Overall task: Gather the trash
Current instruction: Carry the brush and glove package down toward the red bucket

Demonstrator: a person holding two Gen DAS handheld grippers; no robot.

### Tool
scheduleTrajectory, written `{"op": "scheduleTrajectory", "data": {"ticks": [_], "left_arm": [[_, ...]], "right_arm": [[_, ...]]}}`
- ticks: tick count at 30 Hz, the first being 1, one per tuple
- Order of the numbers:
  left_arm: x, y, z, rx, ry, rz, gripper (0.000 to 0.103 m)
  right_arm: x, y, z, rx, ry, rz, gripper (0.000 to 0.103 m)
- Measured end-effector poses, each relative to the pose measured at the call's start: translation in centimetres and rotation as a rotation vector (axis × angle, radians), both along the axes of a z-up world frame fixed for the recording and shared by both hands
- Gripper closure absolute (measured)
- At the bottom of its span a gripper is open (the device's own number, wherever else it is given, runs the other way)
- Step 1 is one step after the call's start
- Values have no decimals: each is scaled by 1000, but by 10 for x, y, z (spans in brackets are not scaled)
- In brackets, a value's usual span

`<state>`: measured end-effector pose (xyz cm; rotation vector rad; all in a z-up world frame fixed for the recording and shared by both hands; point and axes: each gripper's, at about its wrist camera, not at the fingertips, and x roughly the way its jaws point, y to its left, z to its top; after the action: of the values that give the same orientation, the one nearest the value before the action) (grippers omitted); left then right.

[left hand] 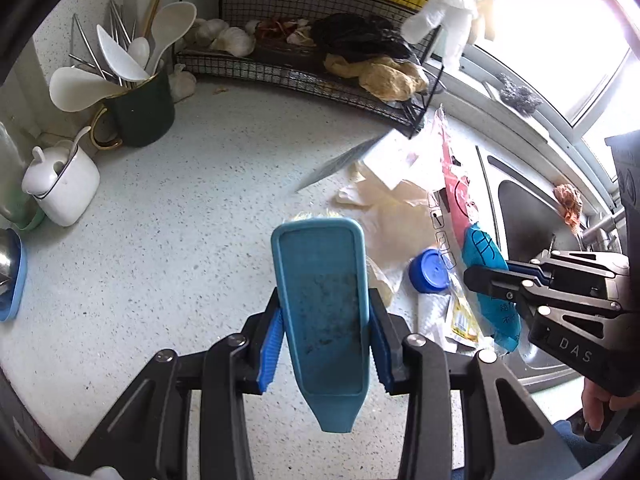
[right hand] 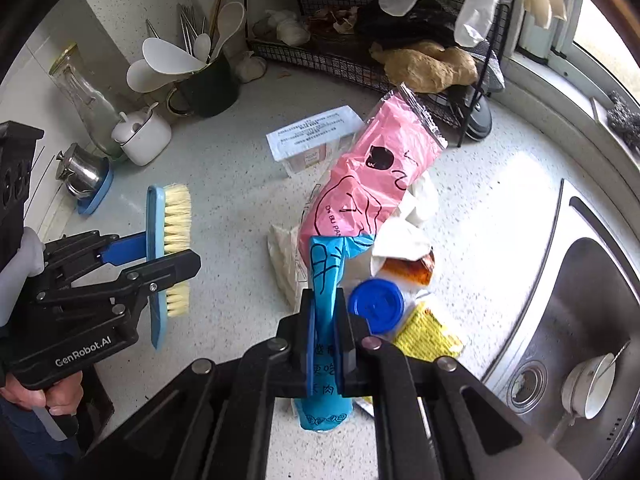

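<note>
Here, in the left wrist view, your left gripper (left hand: 326, 334) is clamping the blue brush (left hand: 322, 312) above the countertop (left hand: 180, 248); keep it level. In the right wrist view, your right gripper (right hand: 326, 344) is pinching the pink-and-blue wrapper (right hand: 360, 196) over the trash pile (right hand: 404, 280); lift gently, avoiding snags.

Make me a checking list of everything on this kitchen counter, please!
Surface: speckled countertop, dry-looking.
Job's things: pink-and-blue wrapper, blue lid, yellow packet, crumpled paper.
Clutter: utensil mug, sugar pot, wire rack.
Grippers: left hand-held gripper shut on blue brush; right hand-held gripper shut on the wrapper.
Cables: nothing seen.
Surroundings: steel sink holding a bowl.
</note>
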<state>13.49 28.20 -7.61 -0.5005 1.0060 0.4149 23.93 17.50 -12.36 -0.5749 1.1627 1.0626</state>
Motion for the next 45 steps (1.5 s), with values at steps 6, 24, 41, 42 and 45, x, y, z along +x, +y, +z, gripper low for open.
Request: {"op": "scheduleTrajectory", "data": {"ticks": [6, 24, 41, 42, 45], "left_arm": [[-1, -39, 8, 14, -3, -71, 67], [-25, -241, 28, 46, -46, -383, 67], [-56, -440, -45, 21, 74, -652, 67], [-56, -447, -52, 21, 88, -665, 67], [-56, -467, -76, 22, 116, -702, 67]], "right_arm": [[-22, -43, 13, 18, -4, -69, 97], [-73, -225, 43, 66, -59, -362, 97], [-136, -408, -5, 5, -1, -674, 97], [-138, -415, -13, -7, 11, -693, 97], [-142, -434, -35, -40, 35, -740, 97]]}}
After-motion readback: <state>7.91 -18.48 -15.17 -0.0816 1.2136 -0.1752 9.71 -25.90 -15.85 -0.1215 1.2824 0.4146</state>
